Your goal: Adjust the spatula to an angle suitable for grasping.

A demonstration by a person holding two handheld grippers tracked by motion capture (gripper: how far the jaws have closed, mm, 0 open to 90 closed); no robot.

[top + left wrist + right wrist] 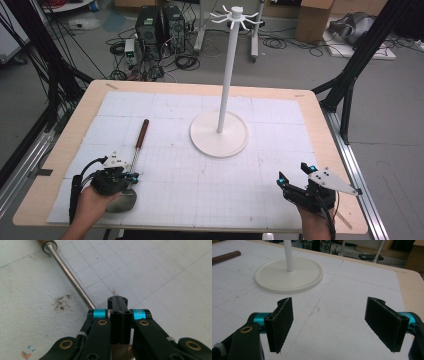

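Ladle (136,155) flat, brown handle end (143,132) pointing away, left tool (131,176) clamped.

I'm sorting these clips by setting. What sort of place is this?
Most likely a lab or workshop set up for recording. Computer towers and loose cables sit on the floor, black frame struts flank the table, and cardboard boxes stand behind.

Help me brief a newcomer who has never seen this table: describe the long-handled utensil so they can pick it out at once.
Start at the white hook stand in the middle of the gridded white mat. Look to its left, where a ladle lies slanting toward the near-left corner. It has a brown wooden grip, a thin steel shaft and a metal bowl beneath the left gripper, the only metal utensil on the table.
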